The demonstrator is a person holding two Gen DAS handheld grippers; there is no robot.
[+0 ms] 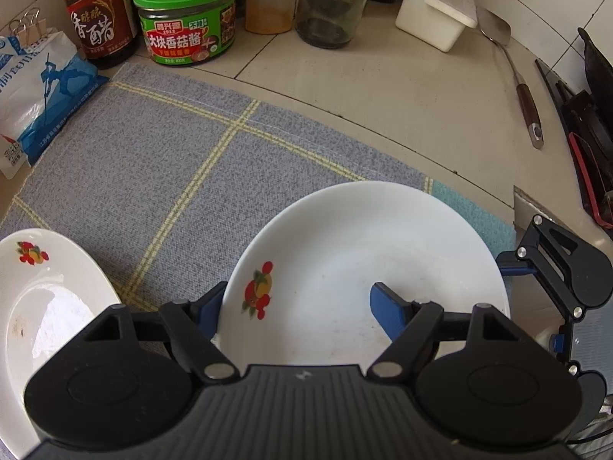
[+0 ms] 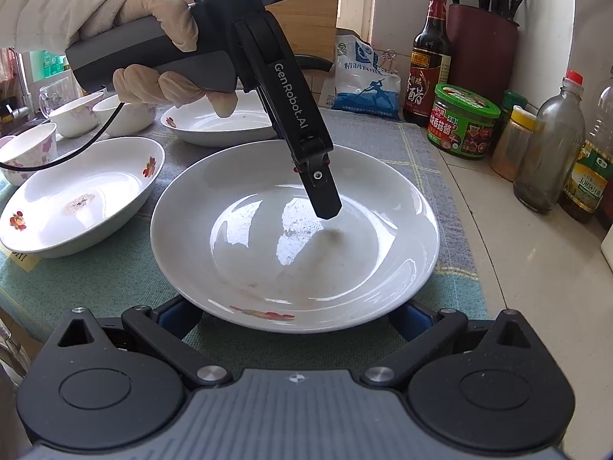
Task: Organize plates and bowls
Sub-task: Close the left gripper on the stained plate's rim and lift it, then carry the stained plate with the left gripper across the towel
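Overhead, the left gripper (image 2: 325, 207) slants down from a gloved hand (image 2: 153, 38), its tip hanging over the plate (image 2: 295, 245), above the middle of the well; whether the tip touches the plate I cannot tell. From the left wrist, its blue fingers (image 1: 387, 310) stand wide apart: the right one lies over the plate's inside, the left one (image 1: 208, 312) just outside the plate's left rim, so the rim sits between them, unpinched. The right gripper (image 2: 295, 322) lies low and level at the plate's near edge. Its blue fingers (image 2: 172, 318) spread wide, one showing under each side of the near rim, mostly hidden by it; they appear to hold nothing.

The plate rests on a grey checked cloth (image 1: 161, 153), with a red fruit print on its near rim. Left of the plate sits a second dish (image 2: 80, 199), and beyond the plate a third (image 2: 214, 122); small bowls (image 2: 72, 115) stand farther left. Right of the plate, off the cloth, stand a green-lidded jar (image 2: 463, 126), a vinegar bottle (image 2: 429, 61) and a salt bag (image 2: 364, 80).
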